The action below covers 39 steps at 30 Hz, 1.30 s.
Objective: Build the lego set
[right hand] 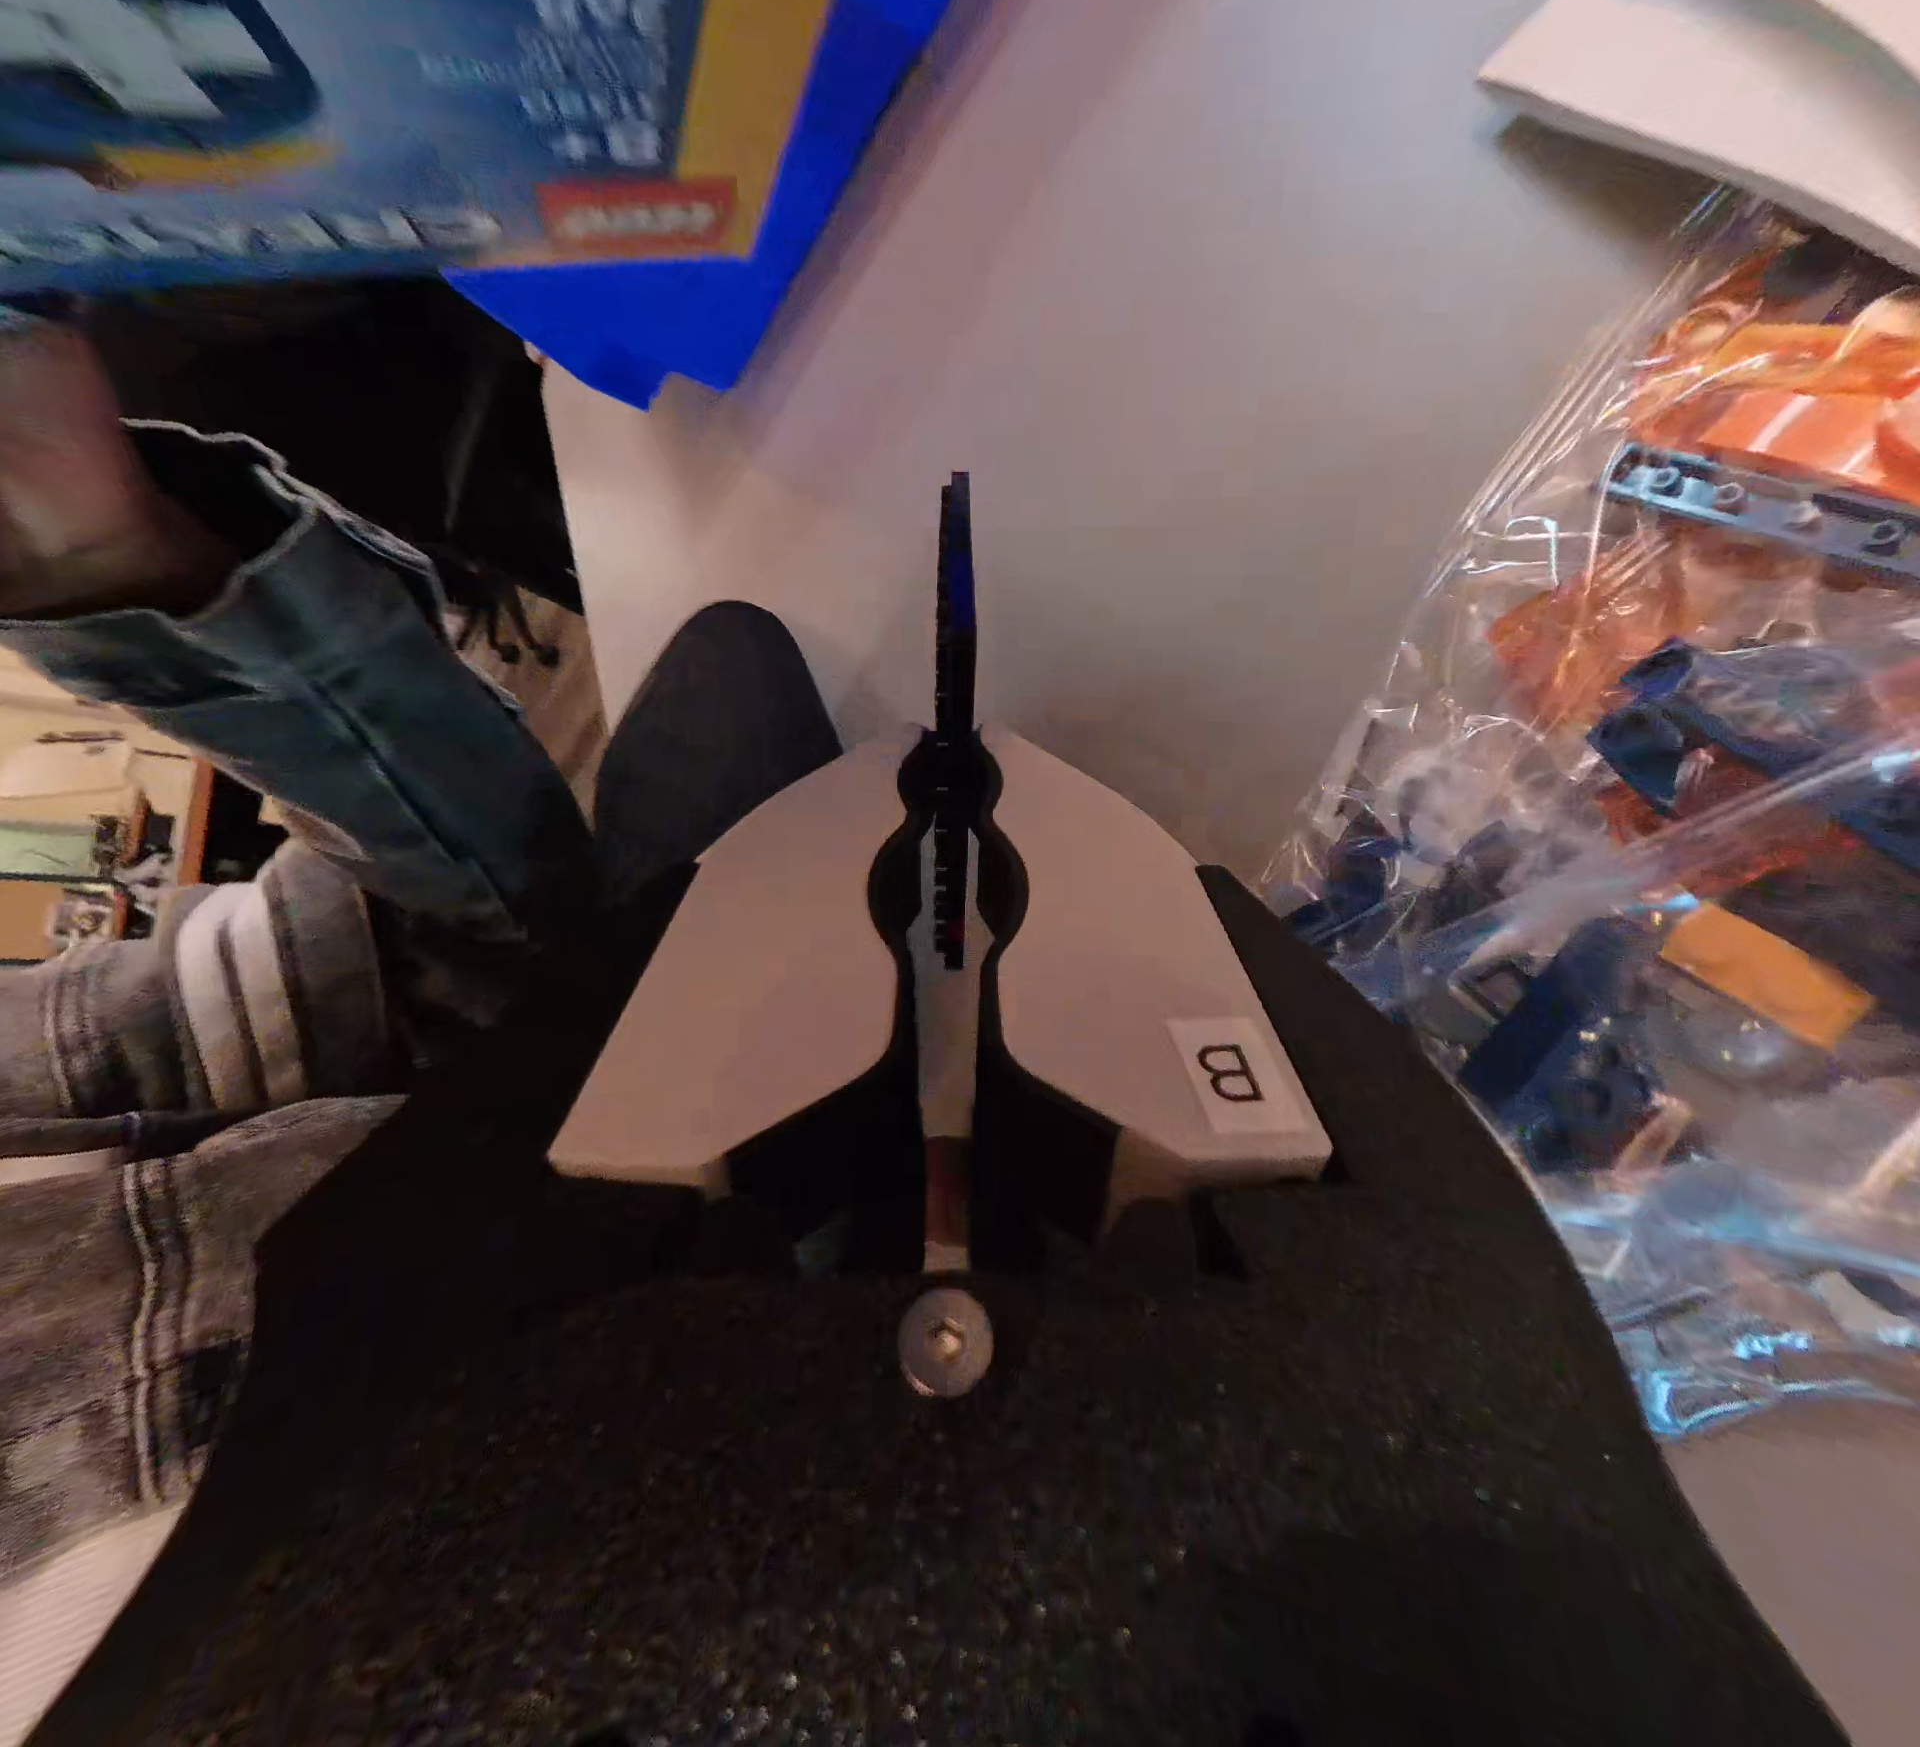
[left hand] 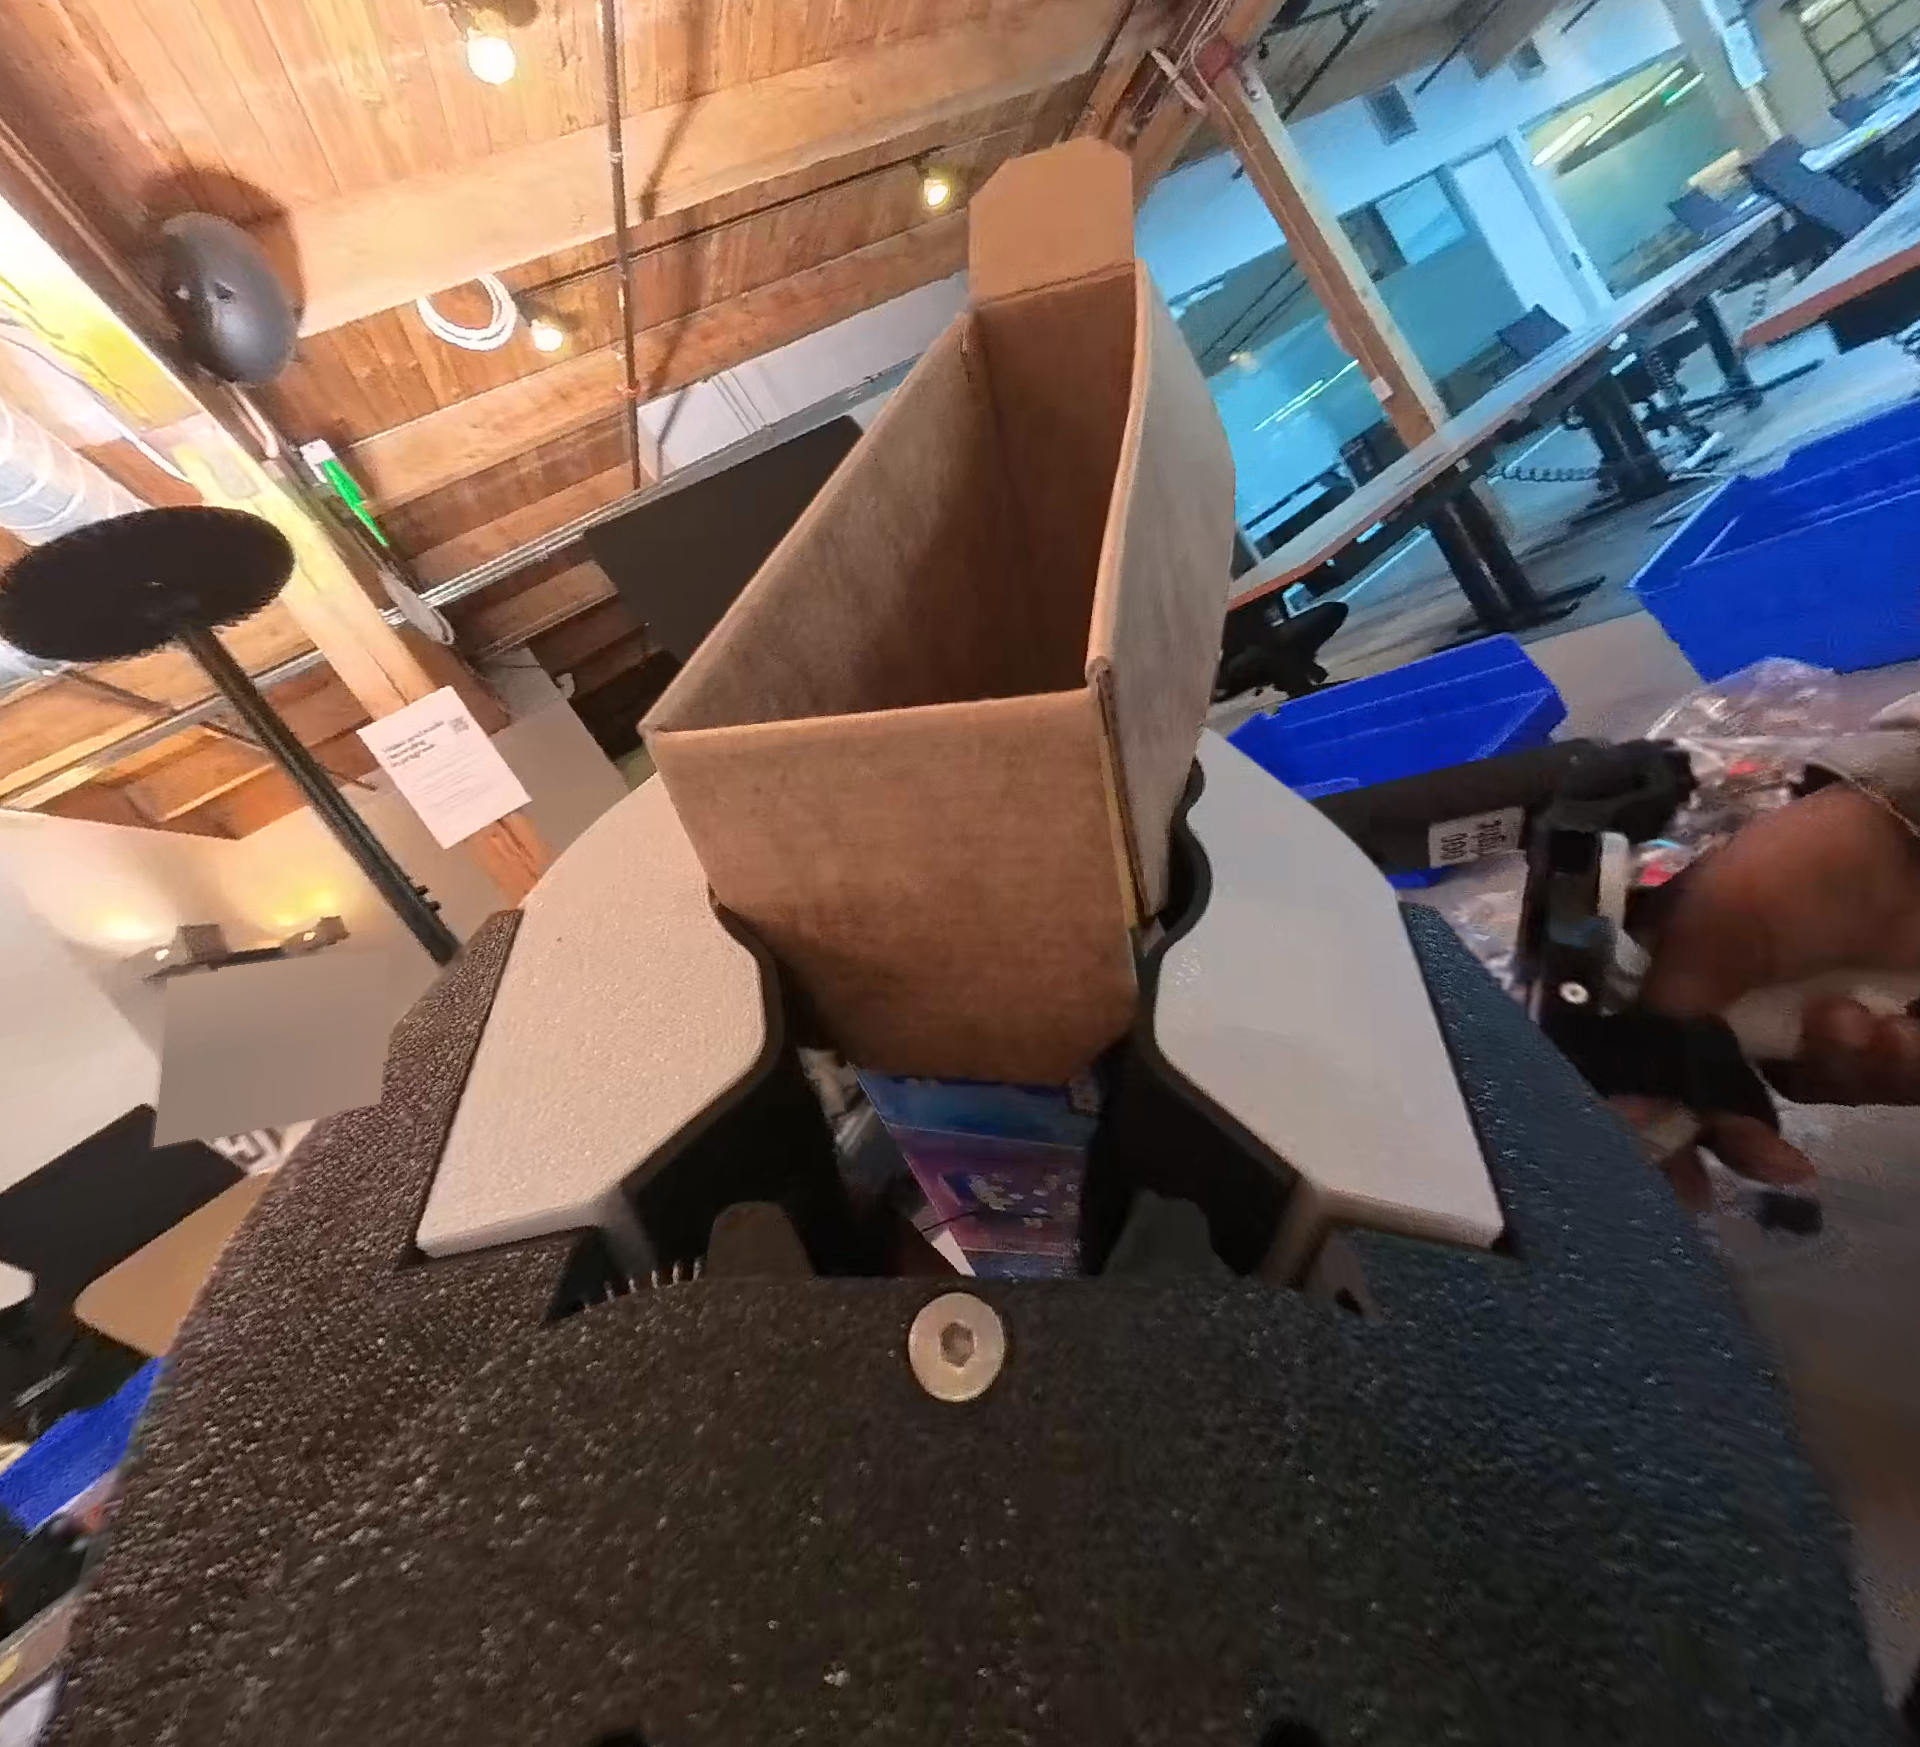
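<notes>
My left tongs (left hand: 940,866) stand wide and clamp an open cardboard box (left hand: 914,658) by its two sides, the grey pads (left hand: 623,970) pressed against the brown walls; the box is lifted off the worktop, its mouth turned up toward the wooden ceiling, and as far as I can see inside, it holds nothing. My right tongs (right hand: 954,762) are nearly closed on a thin, flat dark blue piece (right hand: 956,596), held edge-on so that most of it sticks out past the tips; it hangs over the pale worktop (right hand: 1195,295), well apart from the box mouth. Just to the right lies a clear plastic bag (right hand: 1662,814) full of orange and dark blue bricks, and behind it a white booklet (right hand: 1714,35). A blue printed carton (right hand: 416,56) shows, blurred, at upper left. Blue bins (left hand: 1797,544) stand on the worktop beyond my right hand (left hand: 1766,949). So one piece is in hand, while the bag's contents remain outside the box.
</notes>
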Motion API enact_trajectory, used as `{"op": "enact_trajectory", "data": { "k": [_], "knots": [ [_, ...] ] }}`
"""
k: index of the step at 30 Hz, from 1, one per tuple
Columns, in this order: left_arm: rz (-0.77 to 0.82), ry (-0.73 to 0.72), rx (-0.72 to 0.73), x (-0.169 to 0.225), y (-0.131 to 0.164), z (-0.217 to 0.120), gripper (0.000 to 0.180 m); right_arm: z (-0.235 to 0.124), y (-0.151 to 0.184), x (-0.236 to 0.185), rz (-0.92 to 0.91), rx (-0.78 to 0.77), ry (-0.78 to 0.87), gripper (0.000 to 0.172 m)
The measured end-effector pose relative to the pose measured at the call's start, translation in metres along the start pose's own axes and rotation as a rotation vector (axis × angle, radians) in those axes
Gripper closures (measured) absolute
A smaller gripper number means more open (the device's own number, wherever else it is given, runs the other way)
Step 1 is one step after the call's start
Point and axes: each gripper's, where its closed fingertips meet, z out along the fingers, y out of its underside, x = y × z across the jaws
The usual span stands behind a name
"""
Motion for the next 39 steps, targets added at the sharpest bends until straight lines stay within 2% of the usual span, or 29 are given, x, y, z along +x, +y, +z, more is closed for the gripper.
{"op": "enact_trajectory", "data": {
  "k": [5, 9, 13, 15, 17, 21, 23, 25, 27, 30, 32, 34, 37, 39],
  "knots": [
    [-0.004, -0.005, -0.003, -0.005, 0.003, -0.003, 0.106, 0.009, 0.007, 0.004, -0.008, -0.046, 0.031, 0.166],
    [-0.059, 0.001, 0.016, -0.008, 0.005, -0.004, 0.106, 0.009, 0.009, 0.008, -0.042, -0.052, 0.086, 0.153],
    [-0.051, 0.039, -0.003, -0.006, 0.009, -0.002, 0.106, -0.004, 0.001, 0.005, -0.199, 0.013, 0.185, 0.113],
    [0.002, 0.089, -0.048, -0.002, 0.012, -0.001, 0.106, -0.023, -0.009, -0.003, -0.374, 0.111, 0.256, 0.089],
    [0.094, 0.151, -0.107, 0.003, 0.016, 0.001, 0.105, -0.054, -0.024, -0.017, -0.653, 0.247, 0.356, 0.076],
    [0.277, 0.249, -0.223, 0.013, 0.024, 0.010, 0.106, -0.140, -0.052, -0.069, -1.273, 0.549, 0.700, 0.085],
    [0.388, 0.310, -0.281, 0.021, 0.029, 0.015, 0.105, -0.171, -0.056, -0.109, -1.495, 0.664, 0.822, 0.085],
    [0.508, 0.375, -0.339, 0.032, 0.036, 0.020, 0.106, -0.176, -0.057, -0.131, -1.628, 0.594, 0.876, 0.078],
    [0.624, 0.434, -0.377, 0.046, 0.040, 0.025, 0.105, -0.164, -0.059, -0.137, -1.689, 0.424, 0.875, 0.064],
    [0.738, 0.499, -0.393, 0.067, 0.039, 0.032, 0.105, -0.131, -0.055, -0.136, -1.717, 0.204, 0.767, 0.063],
    [0.773, 0.550, -0.375, 0.082, 0.036, 0.034, 0.105, -0.115, -0.056, -0.132, -1.758, 0.126, 0.778, 0.068],
    [0.777, 0.569, -0.366, 0.091, 0.032, 0.036, 0.106, -0.104, -0.054, -0.126, -1.828, 0.071, 0.797, 0.098],
    [0.806, 0.523, -0.317, 0.091, 0.028, 0.036, 0.105, -0.104, -0.049, -0.124, -1.817, 0.133, 0.781, 0.112],
    [0.741, 0.434, -0.225, 0.082, 0.012, 0.034, 0.097, -0.116, -0.045, -0.127, -1.779, 0.247, 0.704, 0.127]
  ]
}}
